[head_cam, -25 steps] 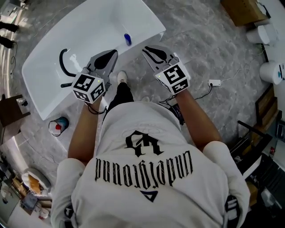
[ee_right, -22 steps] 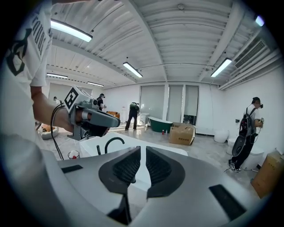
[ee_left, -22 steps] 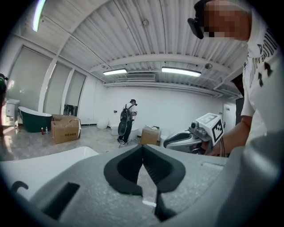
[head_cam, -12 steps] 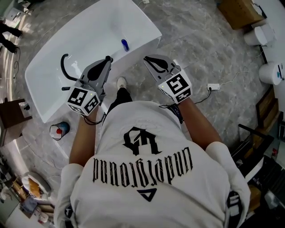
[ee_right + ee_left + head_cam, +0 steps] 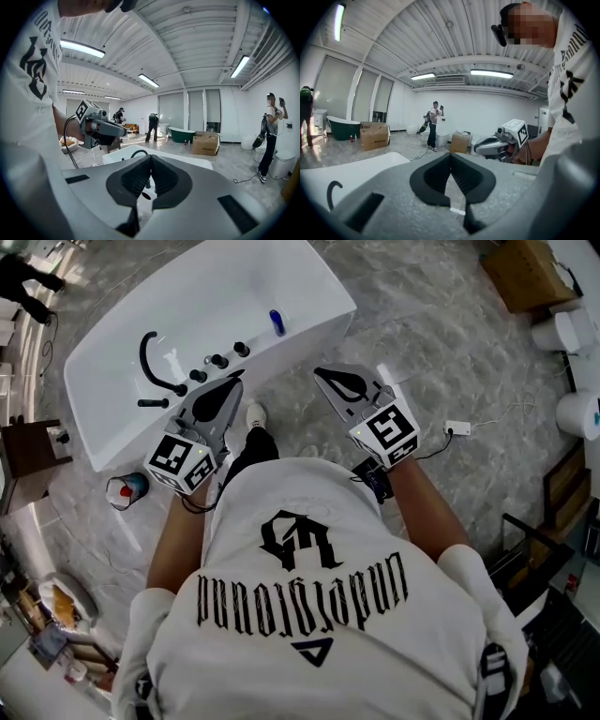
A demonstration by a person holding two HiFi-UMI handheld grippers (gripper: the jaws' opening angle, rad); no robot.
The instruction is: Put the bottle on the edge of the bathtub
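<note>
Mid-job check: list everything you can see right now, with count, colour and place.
bathtub: one, white, upper left on the grey floor
bottle: one, blue, on the bathtub's near rim
faucet: one, black, curved, at the tub's left end
knobs: at least three, black, on the rim beside the faucet
cup: one, red and blue, on the floor by the tub's left end
cardboard box: one, brown, top right
adapter: one, white, with cable, on the floor at right
left gripper: grey, over the tub's near edge, jaws together, empty
right gripper: grey, beside the tub, jaws together, empty
</note>
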